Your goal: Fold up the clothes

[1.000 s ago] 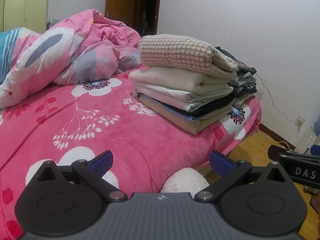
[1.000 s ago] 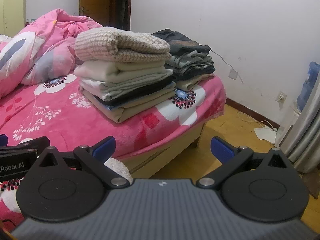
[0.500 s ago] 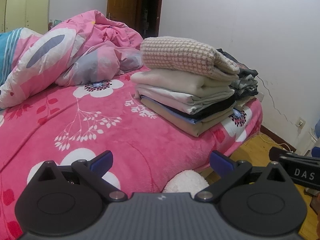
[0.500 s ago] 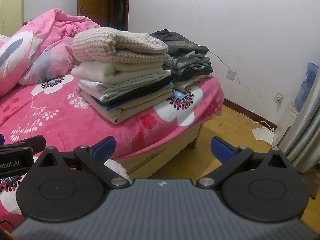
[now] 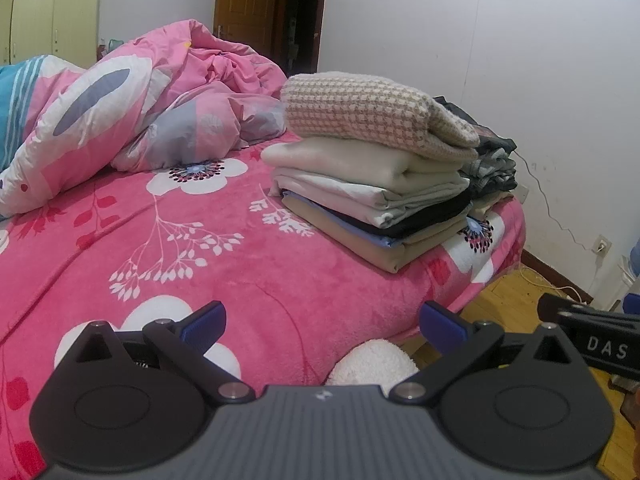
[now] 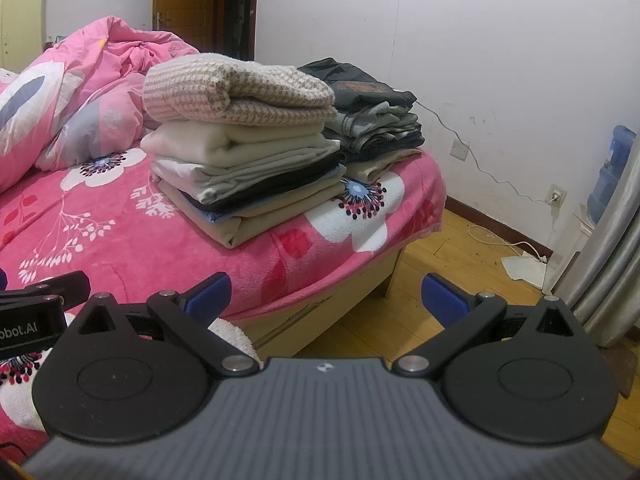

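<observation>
- left gripper (image 5: 322,326) and right gripper (image 6: 325,294): jaws spread wide, empty.
- folded clothes stack (image 5: 372,176) sits near the bed (image 5: 192,264) corner, darker pile (image 6: 372,116) just beside.
- rumpled quilt (image 5: 132,104) lies behind; white fluffy thing (image 5: 372,366) below the bed edge.

My bed wears a pink fleece blanket with white flowers (image 5: 224,240). On it lie a crumpled pink quilt (image 5: 160,96), a tall folded-clothes stack (image 6: 244,160) and, just beside that, a darker folded pile (image 6: 376,120).
</observation>
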Demonstrator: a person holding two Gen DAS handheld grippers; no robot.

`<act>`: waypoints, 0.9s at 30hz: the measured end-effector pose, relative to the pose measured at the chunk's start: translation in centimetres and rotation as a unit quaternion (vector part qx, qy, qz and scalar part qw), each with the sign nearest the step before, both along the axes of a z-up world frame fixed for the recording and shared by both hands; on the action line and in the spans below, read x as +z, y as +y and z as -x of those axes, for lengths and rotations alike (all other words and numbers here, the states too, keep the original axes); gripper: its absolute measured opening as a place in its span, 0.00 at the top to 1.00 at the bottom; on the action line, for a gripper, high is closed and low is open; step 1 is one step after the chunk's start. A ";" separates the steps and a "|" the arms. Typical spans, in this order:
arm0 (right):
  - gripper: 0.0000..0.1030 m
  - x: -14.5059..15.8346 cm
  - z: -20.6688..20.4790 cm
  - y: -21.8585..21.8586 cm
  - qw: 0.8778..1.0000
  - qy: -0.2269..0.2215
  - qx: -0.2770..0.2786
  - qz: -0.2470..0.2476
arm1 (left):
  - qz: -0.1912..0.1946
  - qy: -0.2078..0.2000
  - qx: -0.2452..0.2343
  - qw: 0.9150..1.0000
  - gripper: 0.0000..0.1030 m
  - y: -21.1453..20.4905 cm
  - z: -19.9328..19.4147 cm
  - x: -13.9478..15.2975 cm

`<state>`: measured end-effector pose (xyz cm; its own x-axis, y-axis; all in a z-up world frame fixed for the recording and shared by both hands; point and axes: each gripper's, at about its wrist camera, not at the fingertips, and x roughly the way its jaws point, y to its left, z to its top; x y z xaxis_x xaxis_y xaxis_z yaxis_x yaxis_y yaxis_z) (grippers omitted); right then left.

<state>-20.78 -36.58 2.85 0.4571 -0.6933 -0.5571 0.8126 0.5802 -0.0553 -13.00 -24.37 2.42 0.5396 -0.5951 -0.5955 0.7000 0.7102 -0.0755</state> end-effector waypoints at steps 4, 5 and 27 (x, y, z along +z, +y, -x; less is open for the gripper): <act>0.01 0.0 0.0 0.0 1.000 0.000 0.000 0.000 | 0.000 0.001 0.002 1.000 0.00 0.0 -0.1 0.0; 0.01 0.0 0.0 0.0 1.000 0.000 0.000 0.000 | 0.000 0.001 0.002 1.000 0.00 0.1 -0.1 0.0; 0.01 0.0 -0.1 0.4 1.000 0.003 0.000 -0.002 | 0.000 0.003 0.002 1.000 0.00 0.1 -0.1 -0.1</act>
<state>-20.68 -36.13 2.81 0.4535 -0.6917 -0.5621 0.8124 0.5801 -0.0584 -12.91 -24.25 2.31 0.5385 -0.5933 -0.5984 0.6968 0.7128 -0.0797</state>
